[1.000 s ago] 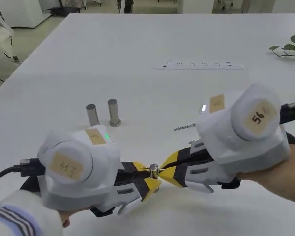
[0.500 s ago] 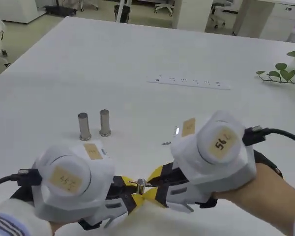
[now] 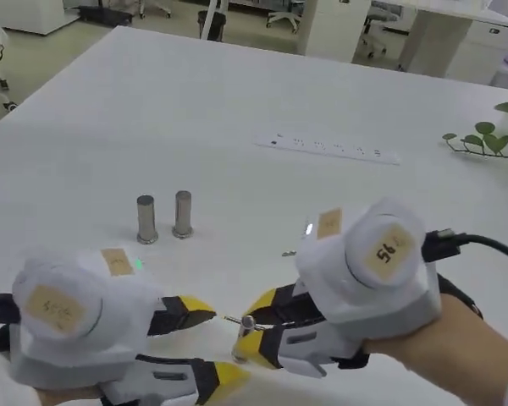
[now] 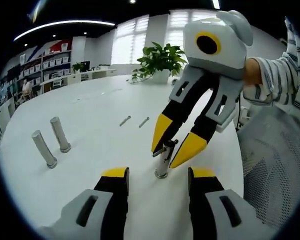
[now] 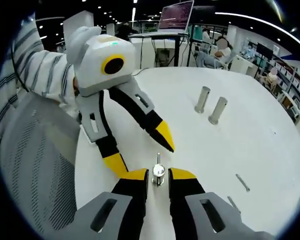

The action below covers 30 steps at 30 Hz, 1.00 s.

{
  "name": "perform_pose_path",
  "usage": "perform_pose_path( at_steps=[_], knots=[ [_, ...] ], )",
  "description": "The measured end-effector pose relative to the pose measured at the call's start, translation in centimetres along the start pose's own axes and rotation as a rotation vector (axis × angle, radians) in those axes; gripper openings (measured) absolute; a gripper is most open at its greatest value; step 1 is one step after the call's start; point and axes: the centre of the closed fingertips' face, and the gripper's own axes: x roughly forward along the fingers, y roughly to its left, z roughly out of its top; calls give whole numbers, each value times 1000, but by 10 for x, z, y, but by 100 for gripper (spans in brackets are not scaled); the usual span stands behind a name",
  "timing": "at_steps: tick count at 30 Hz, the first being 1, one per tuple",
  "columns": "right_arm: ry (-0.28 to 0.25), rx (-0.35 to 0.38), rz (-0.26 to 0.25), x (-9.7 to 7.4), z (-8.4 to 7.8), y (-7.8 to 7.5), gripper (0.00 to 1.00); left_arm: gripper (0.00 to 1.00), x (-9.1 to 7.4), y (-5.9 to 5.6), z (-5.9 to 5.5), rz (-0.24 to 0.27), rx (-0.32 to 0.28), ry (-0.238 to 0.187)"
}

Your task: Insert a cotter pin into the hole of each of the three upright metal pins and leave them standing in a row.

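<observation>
step 1 of 3: cotter pin [image 3: 230, 320] sits through metal pin [image 4: 162, 162], lower centre | right gripper [image 3: 252, 326] narrow, clamping that pin | left gripper [image 3: 218, 342] wide, empty | next: release it upright, fetch loose cotter pin [image 4: 125, 120] for bare pins [image 3: 146, 220], centre left

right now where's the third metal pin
Head view, low centre: the third metal pin is held by the right gripper, nearer the person and right of the pair of pins.

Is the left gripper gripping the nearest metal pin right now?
No, the left gripper has its jaws open and clear of the metal pin, which the right gripper clamps near its top.
</observation>
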Motion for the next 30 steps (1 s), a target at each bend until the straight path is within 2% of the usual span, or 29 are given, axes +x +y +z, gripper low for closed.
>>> perform_pose_path(
  at_steps=[2,3,4,5,7,9,11,14,18,21,24,30],
  knots=[
    [-9,10,7,1,2,0,17,56,-8,4,-4,10,21,10],
    [-12,16,12,2,3,1,17,58,-11,6,-2,17,5,-5],
    [-13,18,13,2,4,1,17,59,-16,5,6,3,-64,-68],
    [-12,17,13,3,4,1,17,61,-19,6,9,4,-88,-94],
    [-3,12,12,4,3,-1,17,65,-26,12,15,32,-100,-138],
    [5,16,17,5,2,0,16,68,-32,15,15,52,-78,-136],
    [5,34,28,6,3,1,16,73,-37,12,15,38,-72,-129],
    [22,19,29,8,3,1,15,85,-43,12,15,29,-68,-132],
    [34,25,40,9,3,2,14,92,-51,11,14,28,-63,-122],
    [44,9,50,10,4,3,13,97,-58,12,14,34,-68,-130],
    [59,9,57,10,3,3,14,99,-62,9,12,29,-77,-130],
    [92,-21,74,9,1,3,12,99,-71,13,10,48,-86,-144]
  ],
)
